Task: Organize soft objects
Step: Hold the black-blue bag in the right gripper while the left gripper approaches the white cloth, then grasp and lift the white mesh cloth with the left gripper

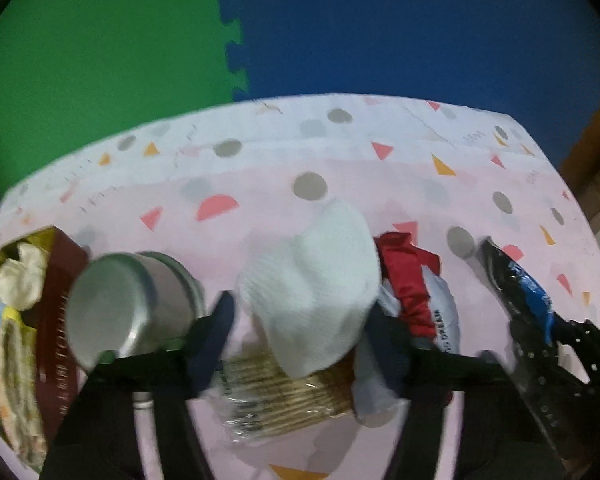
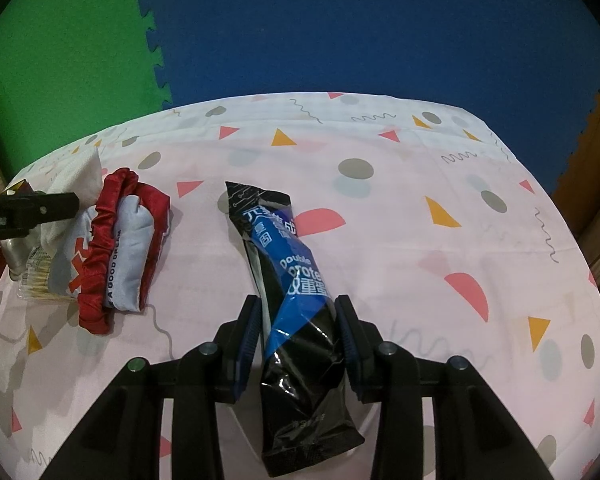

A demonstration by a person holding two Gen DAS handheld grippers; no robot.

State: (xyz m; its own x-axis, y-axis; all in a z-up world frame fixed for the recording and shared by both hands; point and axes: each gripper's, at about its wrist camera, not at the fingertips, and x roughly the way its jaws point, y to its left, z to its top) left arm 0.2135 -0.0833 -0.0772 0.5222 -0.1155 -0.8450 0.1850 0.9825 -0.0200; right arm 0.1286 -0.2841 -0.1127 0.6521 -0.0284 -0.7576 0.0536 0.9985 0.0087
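A white knitted cloth [image 1: 312,280] stands bunched between the jaws of my left gripper [image 1: 300,340], whose blue pads press it from both sides. Under it lies a clear pack of crackers [image 1: 288,396]. A red-and-grey soft pouch [image 1: 412,292] lies just right of the cloth and shows again in the right wrist view as the pouch [image 2: 120,248]. My right gripper [image 2: 298,336] is shut on a long black-and-blue snack packet [image 2: 292,280], which points away across the table. One finger [image 2: 60,202] of the left gripper reaches in from the left edge.
A metal can [image 1: 132,308] lies on its side left of the left gripper. Beyond it sits a maroon box [image 1: 56,320] holding pale soft items [image 1: 20,280]. The pink patterned table [image 2: 420,240] ends at green and blue floor mats [image 2: 340,32].
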